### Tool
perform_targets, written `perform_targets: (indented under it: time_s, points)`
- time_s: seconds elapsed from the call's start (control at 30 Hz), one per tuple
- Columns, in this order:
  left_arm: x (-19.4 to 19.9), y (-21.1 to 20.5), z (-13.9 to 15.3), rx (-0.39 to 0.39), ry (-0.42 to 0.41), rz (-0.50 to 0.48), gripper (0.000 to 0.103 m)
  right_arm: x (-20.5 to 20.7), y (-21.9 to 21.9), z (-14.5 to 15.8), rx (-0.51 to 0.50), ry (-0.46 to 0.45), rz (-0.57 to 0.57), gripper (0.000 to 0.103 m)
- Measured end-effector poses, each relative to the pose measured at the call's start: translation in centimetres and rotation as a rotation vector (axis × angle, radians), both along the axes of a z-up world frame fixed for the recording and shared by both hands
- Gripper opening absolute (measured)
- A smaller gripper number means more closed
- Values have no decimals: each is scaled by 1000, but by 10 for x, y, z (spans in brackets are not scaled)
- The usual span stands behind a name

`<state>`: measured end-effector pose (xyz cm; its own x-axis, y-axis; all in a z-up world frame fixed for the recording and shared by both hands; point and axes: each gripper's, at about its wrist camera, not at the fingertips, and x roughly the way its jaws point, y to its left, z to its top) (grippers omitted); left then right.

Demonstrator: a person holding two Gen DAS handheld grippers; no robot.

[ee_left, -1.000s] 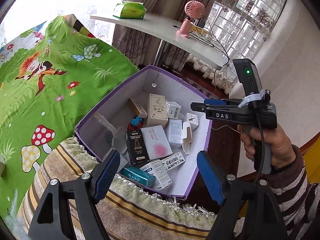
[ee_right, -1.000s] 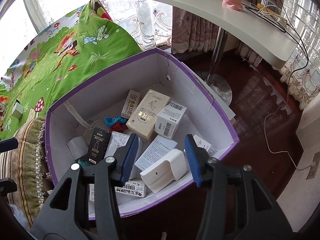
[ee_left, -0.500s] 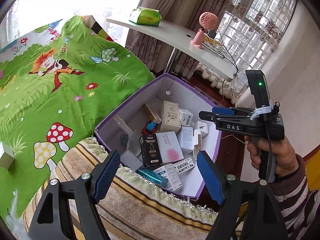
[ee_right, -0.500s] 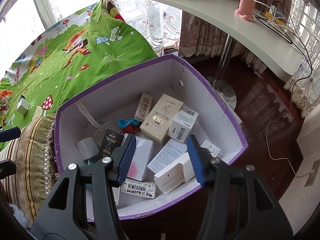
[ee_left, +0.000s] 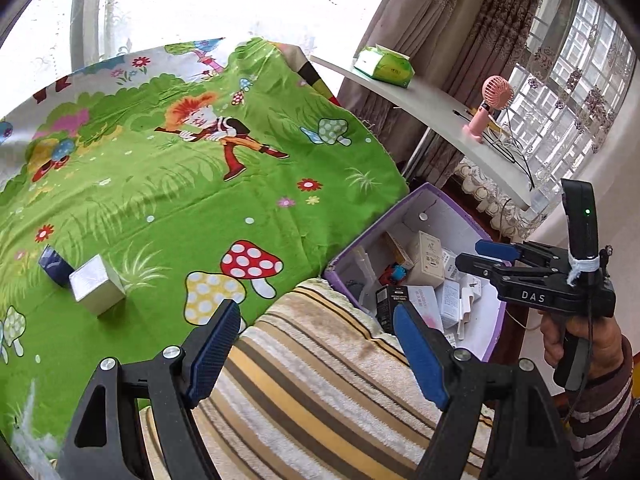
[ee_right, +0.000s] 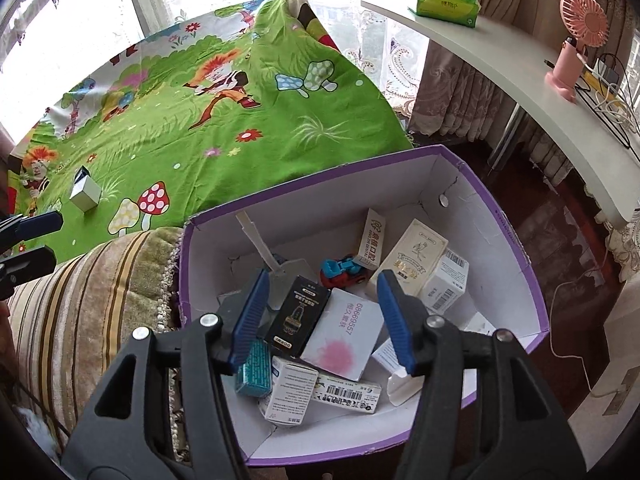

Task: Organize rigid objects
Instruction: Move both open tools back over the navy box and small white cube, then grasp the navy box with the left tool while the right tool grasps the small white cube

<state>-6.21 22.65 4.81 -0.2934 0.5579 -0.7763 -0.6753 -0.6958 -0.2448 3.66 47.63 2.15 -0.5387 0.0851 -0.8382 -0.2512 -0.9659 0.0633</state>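
Note:
A purple-rimmed white box [ee_right: 516, 240] holds several small cartons, a black carton [ee_right: 298, 310], a pink-stained white carton [ee_right: 344, 334] and a toy car [ee_right: 342, 270]. It also shows in the left wrist view [ee_left: 434, 196]. My right gripper [ee_right: 320, 320] is open and empty above the box. My left gripper [ee_left: 316, 354] is open and empty over a striped cushion [ee_left: 320, 392]. A silver box [ee_left: 96, 288] and a dark blue box [ee_left: 54, 266] lie on the green cartoon sheet [ee_left: 180, 200], far left.
A white curved desk [ee_right: 520, 76] at the back right carries a green tissue pack [ee_right: 446, 0], a pink fan [ee_right: 576, 40] and cables. Dark wooden floor [ee_right: 568, 248] lies right of the box. Curtains and windows stand behind.
My left gripper has swung left and back, so the sheet and the two boxes on it came into view. My right gripper has drawn back from the box and stayed open.

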Motion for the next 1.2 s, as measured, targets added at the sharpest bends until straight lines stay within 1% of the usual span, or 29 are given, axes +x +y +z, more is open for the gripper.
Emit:
perform_targets:
  time_s: [0.17, 0.23, 0.37, 0.43, 0.53, 0.67, 0.77, 0.87, 1.0, 1.07, 1.13, 1.17, 1.2]
  points:
    - [-46, -54, 4, -27, 30, 146, 80, -32, -44, 11, -21, 34, 98, 67]
    - [-68, -75, 3, -54, 45, 190, 80, -47, -63, 15, -34, 40, 134, 69]
    - [-115, -118, -11, -113, 42, 265, 80, -77, -111, 22, -39, 46, 226, 73]
    - [-136, -134, -20, -130, 26, 280, 80, -93, -138, 22, -40, 37, 293, 75]
    - [-158, -146, -30, -150, 12, 251, 80, -115, -178, 17, -45, 10, 383, 75]
    - [-176, -142, -46, -219, 12, 151, 80, -141, -224, 5, -37, -33, 478, 75]
    - [-185, -137, -60, -271, 13, 70, 80, -160, -246, -7, -43, -70, 504, 75]
    - [-194, -134, -74, -323, 29, 32, 80, -178, -263, -18, -33, -106, 522, 75]
    - [-203, -134, -85, -325, 32, -4, 80, -199, -279, -32, -10, -132, 528, 75]
    - [-209, -135, -88, -328, 38, -1, 80, -209, -286, -38, -3, -141, 527, 75]
    - [-211, -136, -90, -310, 37, -15, 79, -216, -294, -44, 9, -149, 526, 75]
    - [-212, -136, -91, -304, 38, -22, 77, -219, -297, -46, 17, -152, 529, 75]
    - [-212, -136, -92, -301, 37, -29, 71, -222, -300, -49, 24, -154, 533, 75]
